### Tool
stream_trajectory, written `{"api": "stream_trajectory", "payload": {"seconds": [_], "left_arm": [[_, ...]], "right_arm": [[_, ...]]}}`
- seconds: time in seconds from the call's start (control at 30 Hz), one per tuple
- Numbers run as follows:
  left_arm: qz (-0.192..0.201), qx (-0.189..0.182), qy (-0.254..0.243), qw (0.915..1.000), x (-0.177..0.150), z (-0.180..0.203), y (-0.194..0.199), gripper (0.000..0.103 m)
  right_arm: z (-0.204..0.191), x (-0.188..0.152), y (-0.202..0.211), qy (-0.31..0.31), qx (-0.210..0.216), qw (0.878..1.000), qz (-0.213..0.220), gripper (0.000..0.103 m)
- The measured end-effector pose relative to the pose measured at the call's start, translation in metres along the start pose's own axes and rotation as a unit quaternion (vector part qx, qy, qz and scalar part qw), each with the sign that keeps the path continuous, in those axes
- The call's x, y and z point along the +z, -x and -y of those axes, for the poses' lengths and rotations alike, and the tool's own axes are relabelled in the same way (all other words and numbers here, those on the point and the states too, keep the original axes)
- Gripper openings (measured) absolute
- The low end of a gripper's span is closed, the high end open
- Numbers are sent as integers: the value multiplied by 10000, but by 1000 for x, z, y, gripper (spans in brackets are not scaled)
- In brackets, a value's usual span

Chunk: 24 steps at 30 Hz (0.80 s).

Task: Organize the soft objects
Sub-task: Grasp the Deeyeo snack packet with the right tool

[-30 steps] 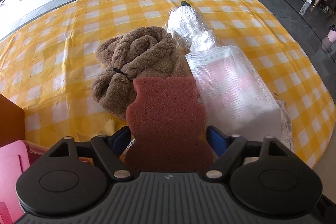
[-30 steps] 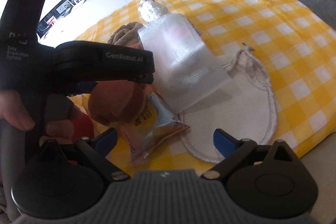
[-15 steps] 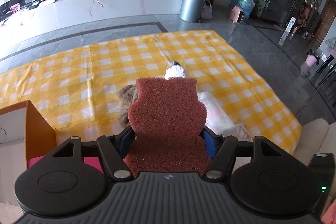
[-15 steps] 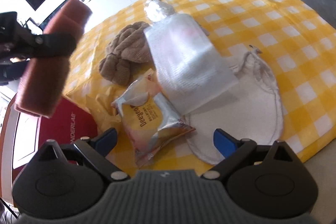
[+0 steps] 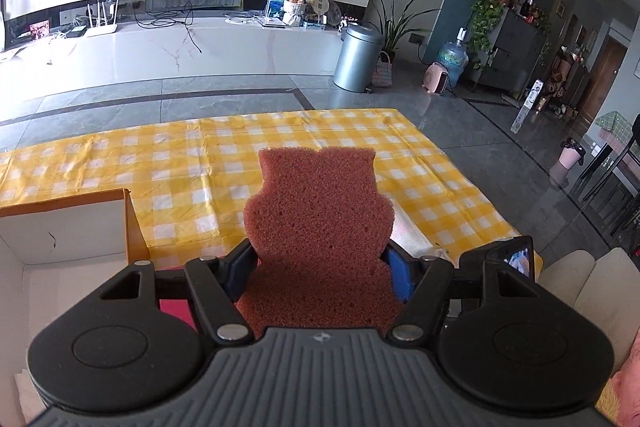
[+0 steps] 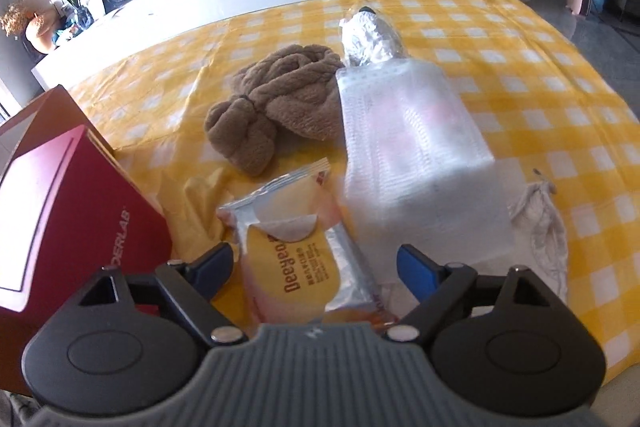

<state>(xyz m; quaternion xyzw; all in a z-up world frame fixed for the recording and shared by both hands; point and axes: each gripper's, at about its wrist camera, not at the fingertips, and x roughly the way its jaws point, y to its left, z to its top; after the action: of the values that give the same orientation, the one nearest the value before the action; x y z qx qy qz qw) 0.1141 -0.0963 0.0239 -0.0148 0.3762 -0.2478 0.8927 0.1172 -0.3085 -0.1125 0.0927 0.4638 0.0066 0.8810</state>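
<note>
My left gripper (image 5: 318, 263) is shut on a reddish-brown bear-shaped sponge (image 5: 318, 223) and holds it raised above the yellow checked table (image 5: 180, 179), next to an open box (image 5: 68, 239). My right gripper (image 6: 316, 267) is open, with a yellow snack packet (image 6: 296, 255) lying between its fingers. Beyond it lie a brown towel (image 6: 280, 99), a clear bubble-wrap bag (image 6: 408, 143), a foil-wrapped bundle (image 6: 370, 37) and a white cloth (image 6: 540, 223).
A red box (image 6: 68, 211) stands at the left of the right wrist view. The table's front edge is near the right gripper. A grey bin (image 5: 358, 57) and plants stand on the floor behind the table.
My left gripper has risen and tilted up with the sponge, so the box's inside now shows. My right gripper has moved forward and down over the snack packet.
</note>
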Motion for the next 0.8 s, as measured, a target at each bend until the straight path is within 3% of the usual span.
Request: {"api": "stream_trajectory", "payload": {"seconds": [0.07,0.23,0.33,0.37,0.6,0.63,0.7,0.8], "left_arm": [[-52,-67,84,9999,-4,-7,1,77],[-170,-102,255,9995,-17,-19,-3,77],[-166,-131,275,9994,-21,-21,-5,77],[-161,-119,264,9995,-21,-20,-6,77],[-244,-167,277,9992,-33,-23,-4,77],[-261,-171,288,9991,-33,-23,-5,77],[-276,-221,375,9987,-34,-22,-6,77],[-249,-356,431,9981,-32,-20,-5,77]], "right_arm": [[-2,1,-3,109,-14,9999,-91,80],[-14,0,-2,492,196,9986,-49,79],[-19,-2,-14,597,-139,9978,-266,79],[-21,-3,-15,674,-222,9971,-267,74],[-37,-7,-34,1322,-378,9892,-501,75],[-36,-7,-34,1303,-309,9896,-533,74],[-30,-7,-29,1177,-124,9914,-558,53],[-22,-10,-18,923,-11,9940,-580,48]]}}
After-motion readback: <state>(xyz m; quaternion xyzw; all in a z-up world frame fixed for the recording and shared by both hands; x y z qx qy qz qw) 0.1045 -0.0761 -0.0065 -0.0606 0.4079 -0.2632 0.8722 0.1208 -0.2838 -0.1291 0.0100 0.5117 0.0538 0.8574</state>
